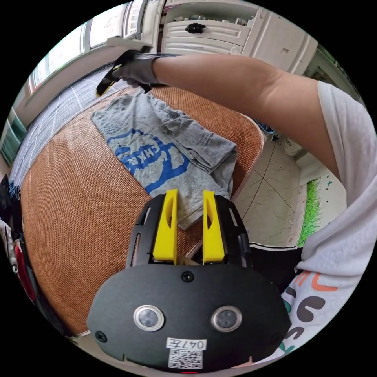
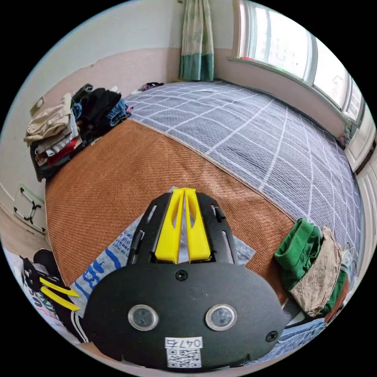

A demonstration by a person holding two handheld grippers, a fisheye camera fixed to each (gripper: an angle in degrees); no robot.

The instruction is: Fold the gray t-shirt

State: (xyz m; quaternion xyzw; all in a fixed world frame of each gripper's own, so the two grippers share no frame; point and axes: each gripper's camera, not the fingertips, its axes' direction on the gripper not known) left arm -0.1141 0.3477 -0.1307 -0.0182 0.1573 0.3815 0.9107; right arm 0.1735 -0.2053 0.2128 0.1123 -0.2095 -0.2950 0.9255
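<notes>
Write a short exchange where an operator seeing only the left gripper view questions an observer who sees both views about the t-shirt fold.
Operator: Is the right gripper open at the gray t-shirt's far end?
Observer: No. The right gripper view shows its jaws together over the shirt's edge.
Operator: Any other clothes on the woven mat?
Observer: Yes. A stacked pile sits at one corner, and a green and tan bundle at another edge.

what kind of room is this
Most likely a bedroom: a wide bed with a gray checked cover, a woven mat over it, piles of clothes by the wall, and a curtained window.
</notes>
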